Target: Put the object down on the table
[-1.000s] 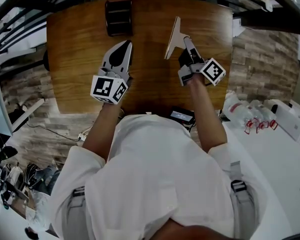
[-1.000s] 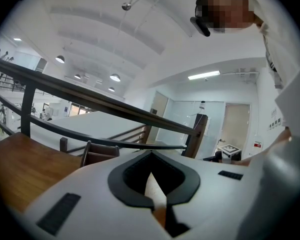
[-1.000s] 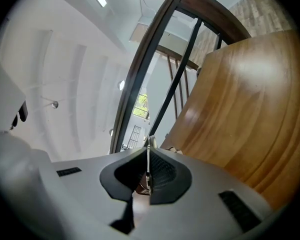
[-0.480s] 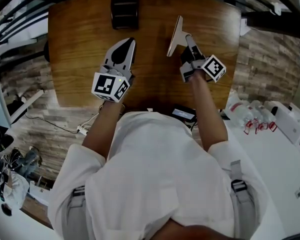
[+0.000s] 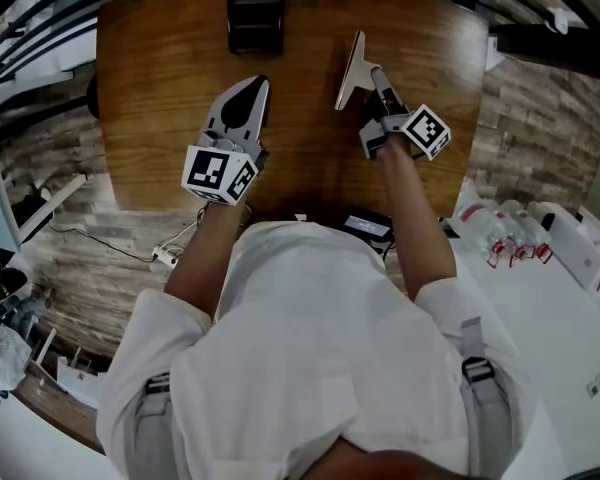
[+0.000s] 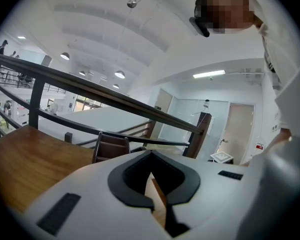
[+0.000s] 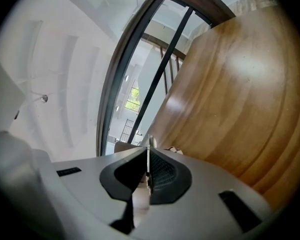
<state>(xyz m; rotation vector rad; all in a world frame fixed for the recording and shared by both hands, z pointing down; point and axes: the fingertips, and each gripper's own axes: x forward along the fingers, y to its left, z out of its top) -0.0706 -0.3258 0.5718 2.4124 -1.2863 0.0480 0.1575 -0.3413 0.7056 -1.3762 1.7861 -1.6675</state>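
- Wooden table (image 5: 150, 88) underneath; at left, clenched empty: left gripper (image 5: 248, 96).
- At right, pinched edge-on in right gripper (image 5: 378, 80): thin pale board (image 5: 352, 66), seemingly off the table.
- Not yet set down; left to do: lower, lay flat, release.

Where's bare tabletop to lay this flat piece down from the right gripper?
Bare wood lies right of the thin panel held by the right gripper, out to the table edge, and the far-left stretch beside the dark rack. The middle, between the left gripper and panel, is tight.
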